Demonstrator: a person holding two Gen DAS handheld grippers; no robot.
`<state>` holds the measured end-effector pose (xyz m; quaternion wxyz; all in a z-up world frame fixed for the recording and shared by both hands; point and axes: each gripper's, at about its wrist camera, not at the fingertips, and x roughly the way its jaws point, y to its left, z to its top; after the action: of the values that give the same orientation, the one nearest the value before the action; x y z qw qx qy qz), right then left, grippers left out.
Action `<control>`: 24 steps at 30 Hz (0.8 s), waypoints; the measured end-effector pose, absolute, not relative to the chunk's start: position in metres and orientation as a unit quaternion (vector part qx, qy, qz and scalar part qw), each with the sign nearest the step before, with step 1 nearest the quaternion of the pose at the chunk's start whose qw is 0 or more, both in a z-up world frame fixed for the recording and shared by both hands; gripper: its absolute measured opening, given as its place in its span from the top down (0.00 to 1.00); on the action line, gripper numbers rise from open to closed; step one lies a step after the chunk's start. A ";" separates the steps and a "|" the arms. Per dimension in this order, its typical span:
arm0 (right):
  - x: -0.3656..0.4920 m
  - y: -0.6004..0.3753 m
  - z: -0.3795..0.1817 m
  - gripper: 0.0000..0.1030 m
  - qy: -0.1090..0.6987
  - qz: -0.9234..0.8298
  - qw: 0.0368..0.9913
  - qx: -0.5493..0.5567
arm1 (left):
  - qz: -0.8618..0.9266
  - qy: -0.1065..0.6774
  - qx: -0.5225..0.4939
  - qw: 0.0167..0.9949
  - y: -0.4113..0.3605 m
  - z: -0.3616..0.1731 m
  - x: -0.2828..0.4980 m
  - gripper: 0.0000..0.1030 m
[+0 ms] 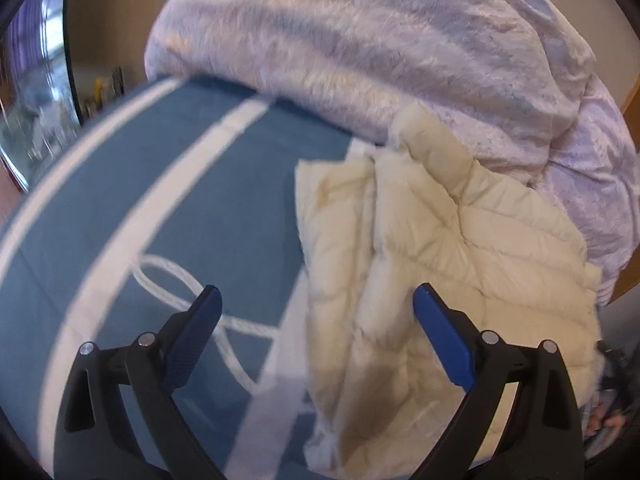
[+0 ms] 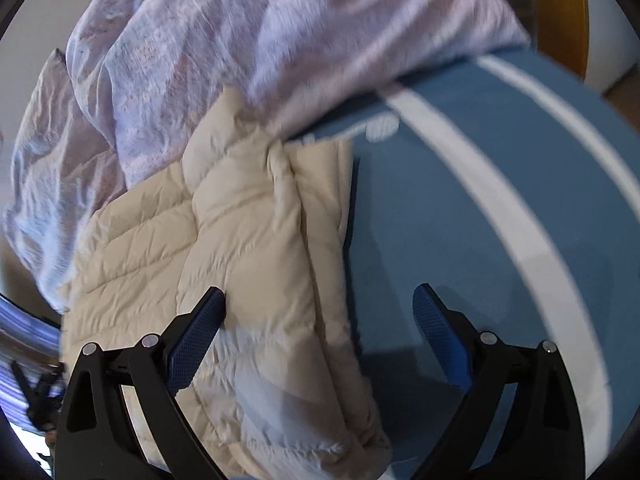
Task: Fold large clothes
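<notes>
A cream quilted puffer jacket [image 1: 420, 248] lies folded into a long strip on a blue bedcover with white stripes [image 1: 132, 200]. In the left wrist view it fills the right half, and my left gripper [image 1: 316, 300] hovers open above its left edge, nothing between the blue pads. In the right wrist view the same jacket [image 2: 248, 248] lies left of centre. My right gripper [image 2: 318, 300] stands wide open over the jacket's right edge, its left finger [image 2: 200, 336] above the fabric and its right finger [image 2: 440, 336] above the bedcover. Neither gripper holds anything.
A bunched pale lilac duvet [image 1: 360, 48] is heaped at the far end of the bed, against the jacket's top; the duvet [image 2: 200, 52] also fills the upper right wrist view. A wooden edge [image 2: 568, 20] shows at the far right, a mirror or window [image 1: 36, 72] at the far left.
</notes>
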<state>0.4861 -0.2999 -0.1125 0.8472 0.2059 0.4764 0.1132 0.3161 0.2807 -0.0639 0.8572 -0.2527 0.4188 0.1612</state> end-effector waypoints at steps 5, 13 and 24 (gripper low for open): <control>0.482 -0.287 -0.113 0.07 0.477 0.137 0.845 0.200 | 0.145 0.433 -0.263 0.850 0.270 -0.074 0.321 0.07; 0.479 -0.265 -0.117 0.57 0.478 0.189 0.832 0.208 | 0.106 0.426 -0.316 0.841 0.263 -0.080 0.322 0.46; 0.454 -0.262 -0.099 0.82 0.463 0.230 0.814 0.265 | 0.087 0.400 -0.320 0.854 0.270 -0.051 0.286 0.82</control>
<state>0.4541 -0.2624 -0.0988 0.8144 0.2647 0.4626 0.2297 0.2864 0.2695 -0.0508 0.8541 -0.3202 0.4005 0.0874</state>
